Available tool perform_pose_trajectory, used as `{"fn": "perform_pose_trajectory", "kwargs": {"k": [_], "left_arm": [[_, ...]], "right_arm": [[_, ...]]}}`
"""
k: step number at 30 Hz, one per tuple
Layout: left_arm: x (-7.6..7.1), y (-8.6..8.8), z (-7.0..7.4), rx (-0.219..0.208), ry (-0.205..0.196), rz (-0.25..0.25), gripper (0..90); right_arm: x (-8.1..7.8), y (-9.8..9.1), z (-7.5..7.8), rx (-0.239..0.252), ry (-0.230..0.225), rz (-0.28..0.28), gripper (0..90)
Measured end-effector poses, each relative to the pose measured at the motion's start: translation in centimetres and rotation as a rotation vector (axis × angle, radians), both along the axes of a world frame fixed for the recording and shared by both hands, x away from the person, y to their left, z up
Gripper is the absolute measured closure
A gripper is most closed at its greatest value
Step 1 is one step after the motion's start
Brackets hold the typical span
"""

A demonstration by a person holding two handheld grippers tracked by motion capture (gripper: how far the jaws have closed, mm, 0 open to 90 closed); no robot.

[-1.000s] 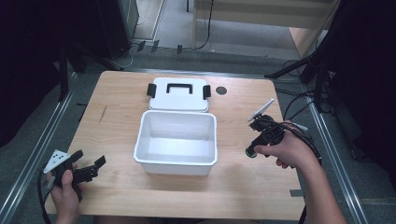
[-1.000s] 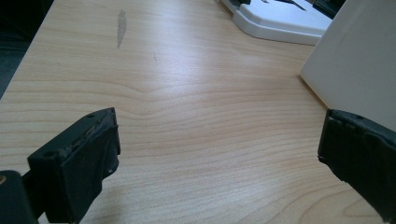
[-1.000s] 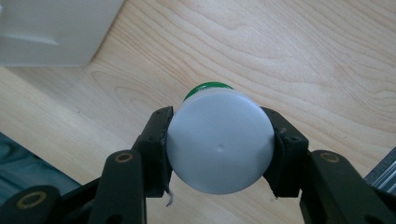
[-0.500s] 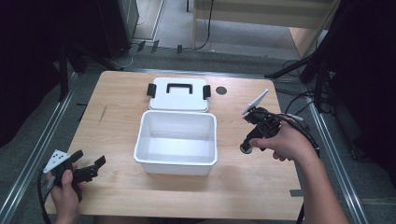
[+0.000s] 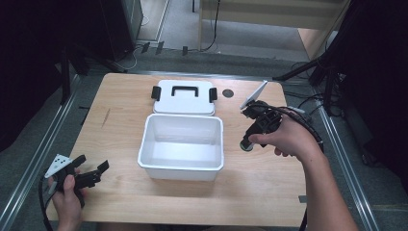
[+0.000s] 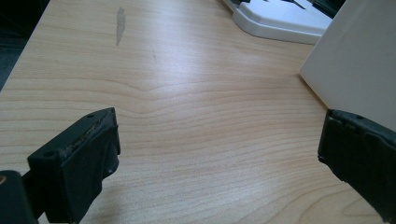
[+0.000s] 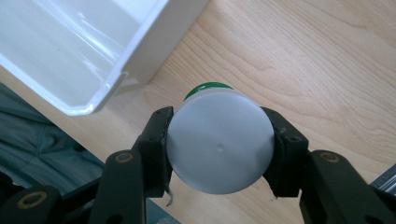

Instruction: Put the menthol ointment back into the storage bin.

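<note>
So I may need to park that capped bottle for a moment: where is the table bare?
Bare wood lies left of the white bin, up to the table edge, and along the near edge between the left gripper and the right forearm. It is crowded behind the bin, where the lid lies, and where the right gripper holds the bottle.

Right claw [image 7: 219,149] clamped (left [image 6: 219,154] agape)

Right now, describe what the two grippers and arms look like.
Both grippers are black. The left gripper carries a grey three-cornered plate and trails a black cable; its jaws end in blocky black pads. The right gripper shows brass-coloured pivot pins. No sleeves show on the forearms.
</note>
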State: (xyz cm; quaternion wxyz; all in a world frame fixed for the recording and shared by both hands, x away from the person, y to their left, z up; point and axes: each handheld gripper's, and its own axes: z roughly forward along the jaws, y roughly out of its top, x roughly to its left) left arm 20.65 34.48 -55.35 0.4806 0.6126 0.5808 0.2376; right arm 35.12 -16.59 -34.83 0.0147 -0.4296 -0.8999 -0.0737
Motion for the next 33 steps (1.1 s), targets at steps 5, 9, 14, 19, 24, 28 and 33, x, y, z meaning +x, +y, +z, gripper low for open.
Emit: {"fn": "perform_pose_trajectory", "kwargs": {"k": [5,9,14,19,24,28,33], "left_arm": [[0.0,0.0,0.0,-0.002,0.001,-0.002,0.0],[0.0,0.0,0.0,0.000,0.002,0.000,0.0],[0.0,0.0,0.0,-0.004,0.001,0.002,0.0],[0.0,0.0,0.0,-0.004,0.002,0.001,0.0],[0.0,0.0,0.0,-0.005,0.002,0.001,0.0],[0.0,0.1,0.0,-0.002,0.005,-0.002,0.0],[0.0,0.1,0.0,-0.002,0.005,-0.002,0.0]], "right_arm": [[0.2,0.9,0.5,0.001,0.000,0.019,51.6],[0.3,1.8,0.9,0.003,0.001,0.033,51.6],[0.3,2.9,1.4,0.002,-0.004,0.049,51.6],[0.4,3.8,1.6,0.007,-0.006,0.064,51.6],[0.4,5.2,1.8,0.004,-0.006,0.085,51.6],[0.5,6.2,2.1,-0.006,-0.002,0.104,51.6],[0.5,7.2,2.1,-0.007,-0.004,0.117,51.6]]}}
